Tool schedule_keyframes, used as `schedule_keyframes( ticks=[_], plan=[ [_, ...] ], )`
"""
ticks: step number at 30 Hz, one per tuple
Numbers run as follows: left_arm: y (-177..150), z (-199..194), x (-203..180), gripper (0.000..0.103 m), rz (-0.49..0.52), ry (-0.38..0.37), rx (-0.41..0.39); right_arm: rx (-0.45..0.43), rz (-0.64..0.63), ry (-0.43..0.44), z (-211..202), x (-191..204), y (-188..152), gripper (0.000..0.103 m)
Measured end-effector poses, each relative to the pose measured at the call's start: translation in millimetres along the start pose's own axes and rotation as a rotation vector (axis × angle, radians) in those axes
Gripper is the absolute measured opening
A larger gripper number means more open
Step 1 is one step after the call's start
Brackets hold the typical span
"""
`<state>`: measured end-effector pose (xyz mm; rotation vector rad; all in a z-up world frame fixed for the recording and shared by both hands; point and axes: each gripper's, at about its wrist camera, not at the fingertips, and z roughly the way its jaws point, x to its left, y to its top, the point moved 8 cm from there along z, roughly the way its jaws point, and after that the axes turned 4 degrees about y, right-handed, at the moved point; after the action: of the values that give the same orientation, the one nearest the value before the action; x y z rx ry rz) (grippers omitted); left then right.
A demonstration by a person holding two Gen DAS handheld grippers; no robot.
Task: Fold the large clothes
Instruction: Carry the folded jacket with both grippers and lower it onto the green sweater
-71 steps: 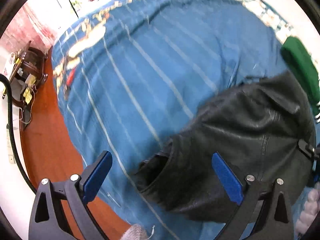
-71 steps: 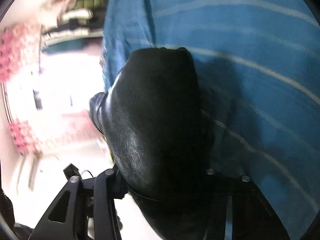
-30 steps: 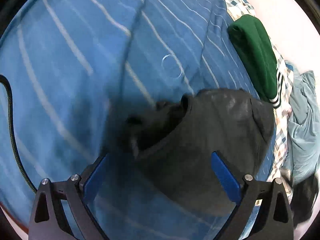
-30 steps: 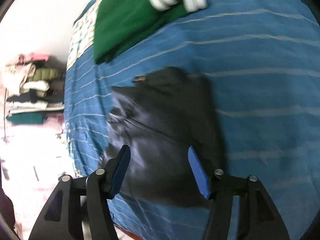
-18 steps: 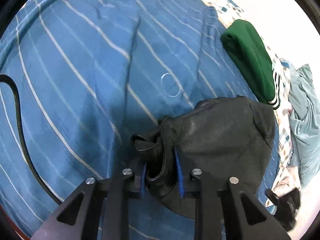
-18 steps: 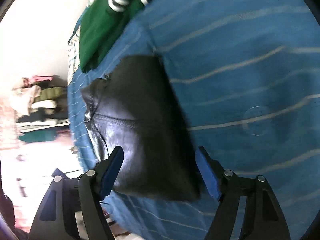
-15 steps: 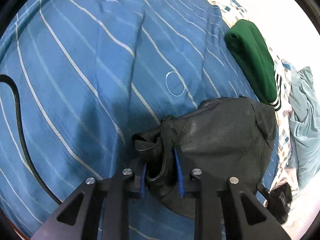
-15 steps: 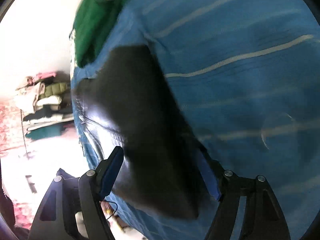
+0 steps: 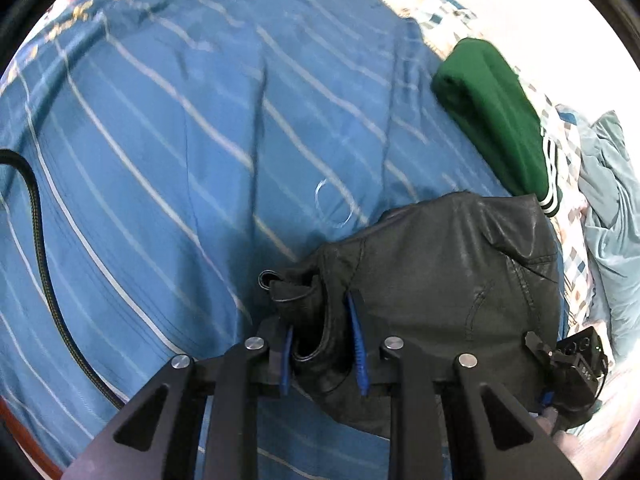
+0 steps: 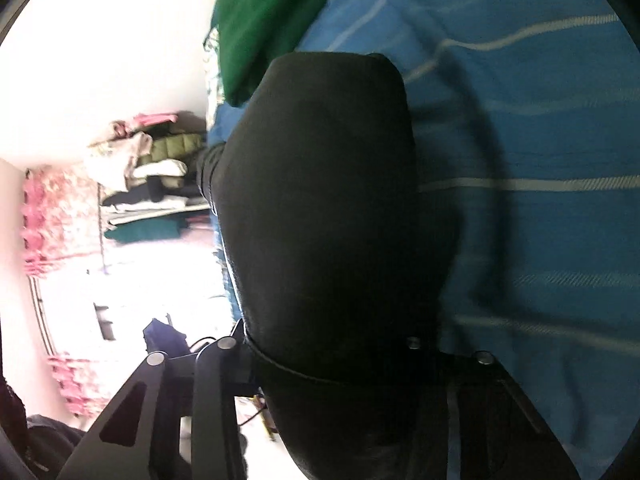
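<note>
A folded black leather jacket [image 9: 440, 280] lies on the blue striped bedspread [image 9: 160, 160]. My left gripper [image 9: 322, 340] is shut on a bunched edge of the jacket at its near left corner. In the right wrist view the jacket [image 10: 328, 220] fills the middle and drapes between the jaws of my right gripper [image 10: 332, 360]; its blue pads are hidden under the leather, and the jaws stand close against it. The right gripper's body also shows in the left wrist view [image 9: 576, 364] at the jacket's right edge.
A folded green garment with white stripes [image 9: 496, 120] lies on the bed beyond the jacket. A pale teal cloth [image 9: 612, 208] is heaped at the right. A black cable [image 9: 36, 248] runs across the bedspread at left. Shelves of stacked clothes [image 10: 148, 176] stand off the bed.
My left gripper closed on the jacket's bunched edge about half a second ago and still holds it. My right gripper went from open above the jacket to closed in on its right edge.
</note>
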<state>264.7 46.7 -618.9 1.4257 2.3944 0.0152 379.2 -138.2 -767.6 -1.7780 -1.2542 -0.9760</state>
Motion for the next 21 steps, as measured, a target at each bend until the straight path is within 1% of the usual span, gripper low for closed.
schedule_keyframes(
  ticks=[6, 11, 16, 17, 18, 20, 21],
  plan=[
    [31, -41, -17, 0.02, 0.048, -0.005, -0.053, -0.002, 0.003, 0.074, -4, 49, 4, 0.04],
    [72, -72, -41, 0.02, 0.064, -0.027, -0.108, -0.003, -0.047, 0.11, -4, 102, 32, 0.039],
    [135, -92, -89, 0.02, 0.073, -0.07, -0.186, -0.036, -0.108, 0.147, -13, 162, 82, 0.039],
    [154, -97, -102, 0.02, 0.073, -0.082, -0.207, -0.045, -0.116, 0.157, -16, 173, 93, 0.039],
    [166, -100, -110, 0.02, 0.074, -0.091, -0.222, -0.055, -0.13, 0.169, -18, 188, 110, 0.039],
    [199, -105, -135, 0.02, 0.085, -0.106, -0.261, -0.067, -0.147, 0.185, -20, 205, 135, 0.039],
    [211, -105, -143, 0.02, 0.091, -0.112, -0.277, -0.07, -0.154, 0.195, -20, 214, 150, 0.039]
  ],
)
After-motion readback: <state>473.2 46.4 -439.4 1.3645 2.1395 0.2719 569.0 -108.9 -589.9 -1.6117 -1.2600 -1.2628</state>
